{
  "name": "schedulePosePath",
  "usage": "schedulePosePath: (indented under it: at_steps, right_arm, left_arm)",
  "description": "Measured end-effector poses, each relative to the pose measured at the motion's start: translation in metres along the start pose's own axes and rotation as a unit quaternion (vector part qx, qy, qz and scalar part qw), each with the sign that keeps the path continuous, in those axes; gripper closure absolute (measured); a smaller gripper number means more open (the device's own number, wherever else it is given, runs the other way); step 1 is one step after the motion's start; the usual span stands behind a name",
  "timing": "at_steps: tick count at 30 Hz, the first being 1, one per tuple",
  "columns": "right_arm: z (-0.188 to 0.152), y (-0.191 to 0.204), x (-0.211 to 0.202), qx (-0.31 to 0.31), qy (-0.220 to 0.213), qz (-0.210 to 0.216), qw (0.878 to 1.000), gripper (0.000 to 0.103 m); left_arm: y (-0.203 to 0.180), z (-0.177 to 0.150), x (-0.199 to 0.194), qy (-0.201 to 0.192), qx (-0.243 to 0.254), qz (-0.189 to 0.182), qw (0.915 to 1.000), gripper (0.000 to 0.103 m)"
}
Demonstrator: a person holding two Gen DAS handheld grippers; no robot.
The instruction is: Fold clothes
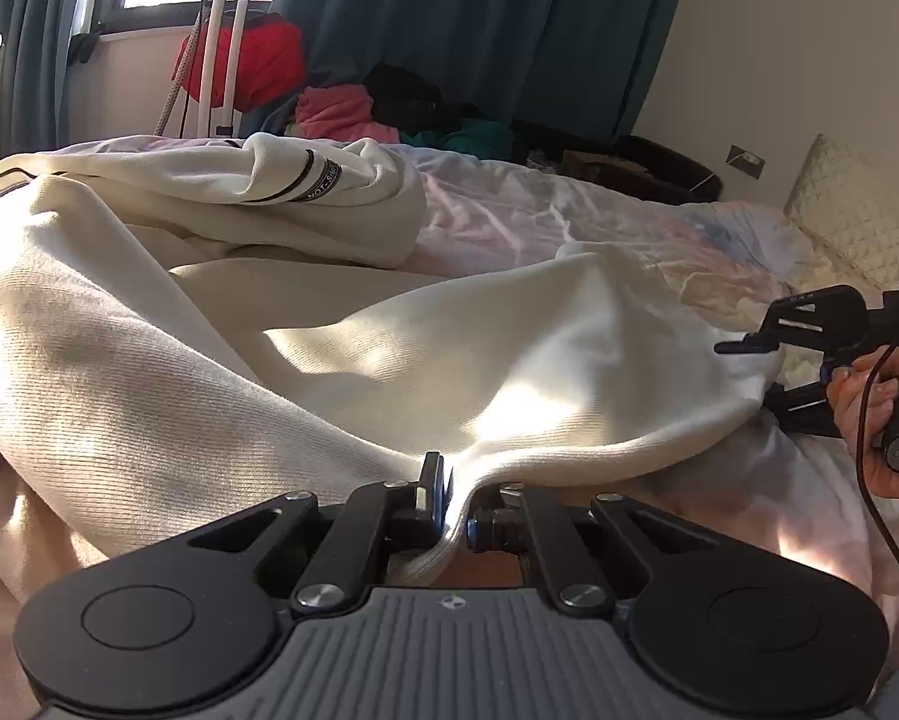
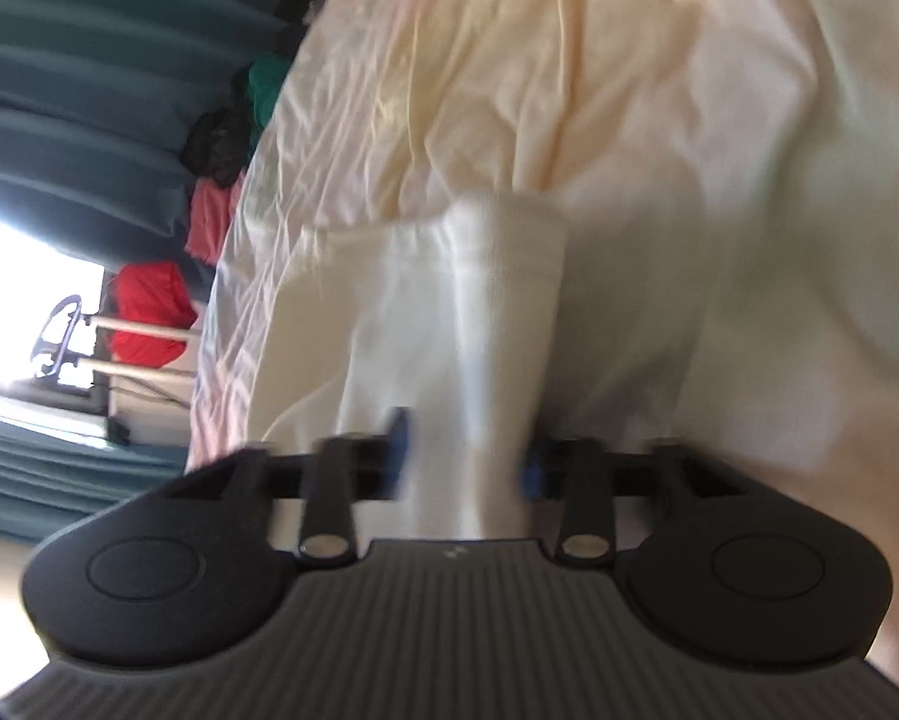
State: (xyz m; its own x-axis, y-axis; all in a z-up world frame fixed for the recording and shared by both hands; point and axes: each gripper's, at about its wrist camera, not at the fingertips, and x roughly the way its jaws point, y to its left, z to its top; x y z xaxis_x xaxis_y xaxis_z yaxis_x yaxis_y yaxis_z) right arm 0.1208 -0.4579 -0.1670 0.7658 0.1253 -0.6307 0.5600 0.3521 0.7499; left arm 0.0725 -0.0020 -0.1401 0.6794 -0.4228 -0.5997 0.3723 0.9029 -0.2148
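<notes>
1. The left gripper [image 1: 457,495] has its fingers closed narrow on the near hem of the cream garment [image 1: 341,324]; the hem is pinched between the pads.
2. The right gripper [image 2: 464,456] holds a ribbed edge of the same garment; this view is blurred, but the cloth runs between its blue pads.
3. In the left view, the right gripper [image 1: 749,372] is at the garment's right edge, with a hand [image 1: 869,420] on its handle.
4. The garment lies on the bed [image 1: 569,210], spread ahead of the left fingers, bunched far left.
5. Beyond the fingers, on the right, the sheet is bare up to a pillow [image 1: 857,210].
6. Past the bed's far edge lies a pile of clothes [image 1: 389,105] before the curtains [image 1: 479,18].
</notes>
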Motion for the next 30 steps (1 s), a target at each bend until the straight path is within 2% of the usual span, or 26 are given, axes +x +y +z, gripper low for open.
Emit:
schedulePosePath:
  at_steps: [1,3,9,12,13,14,16,17,19,20,21,22,23,25,26,27,30]
  right_arm:
    - [0.002,0.001,-0.002,-0.003,-0.016,-0.009,1.000,0.096]
    - [0.007,0.001,-0.007,0.002,-0.054,0.007,0.999,0.098]
    - [0.029,0.010,-0.022,-0.025,-0.128,0.043,0.990,0.098]
    - [0.041,0.004,-0.024,-0.016,-0.159,0.057,0.985,0.098]
    - [0.046,0.000,-0.022,-0.015,-0.155,0.049,0.987,0.098]
    - [0.050,-0.005,-0.021,-0.014,-0.151,0.041,0.988,0.098]
    - [0.058,-0.014,-0.016,-0.011,-0.142,0.024,0.990,0.098]
    - [0.060,-0.019,-0.013,-0.007,-0.137,0.020,0.990,0.098]
    - [0.065,-0.028,-0.012,0.000,-0.127,0.020,0.992,0.098]
    - [0.065,-0.030,-0.010,0.001,-0.123,0.019,0.992,0.098]
    - [0.066,-0.031,-0.010,0.001,-0.120,0.020,0.993,0.098]
    - [0.066,-0.032,-0.010,0.002,-0.118,0.021,0.993,0.098]
    - [0.065,-0.033,-0.010,0.002,-0.117,0.023,0.993,0.098]
    - [0.066,-0.034,-0.010,0.005,-0.115,0.028,0.993,0.097]
    - [0.066,-0.035,-0.010,0.008,-0.114,0.030,0.993,0.097]
    - [0.066,-0.036,-0.010,0.011,-0.113,0.031,0.993,0.097]
    - [0.065,-0.038,-0.010,0.015,-0.114,0.033,0.993,0.097]
  left_arm:
    - [0.001,0.001,0.000,0.000,-0.004,-0.003,1.0000,0.095]
    - [-0.001,0.001,-0.002,-0.012,-0.002,-0.019,0.9998,0.093]
    - [-0.020,0.003,-0.007,-0.039,0.056,-0.060,0.9958,0.090]
    - [-0.027,0.004,-0.012,-0.041,0.076,-0.073,0.9935,0.084]
    - [-0.027,0.005,-0.015,-0.039,0.074,-0.075,0.9936,0.078]
    - [-0.023,0.007,-0.021,-0.035,0.060,-0.077,0.9947,0.074]
    - [-0.012,0.010,-0.034,-0.025,0.027,-0.080,0.9961,0.049]
    - [-0.004,0.012,-0.040,-0.021,0.001,-0.072,0.9972,0.044]
    - [0.027,0.016,-0.051,-0.014,-0.085,-0.044,0.9954,0.035]
    - [0.045,0.018,-0.055,-0.008,-0.136,-0.027,0.9903,0.030]
    - [0.069,0.016,-0.059,-0.001,-0.205,-0.005,0.9787,0.021]
    - [0.095,0.011,-0.062,0.004,-0.281,0.012,0.9596,0.021]
    - [0.120,0.003,-0.065,0.002,-0.354,0.023,0.9350,0.021]
    - [0.167,-0.015,-0.072,-0.011,-0.482,0.042,0.8749,0.021]
    - [0.186,-0.025,-0.077,-0.029,-0.537,0.053,0.8412,0.021]
    - [0.204,-0.036,-0.084,-0.057,-0.590,0.064,0.8029,0.021]
    - [0.235,-0.056,-0.100,-0.139,-0.681,0.075,0.7149,0.021]
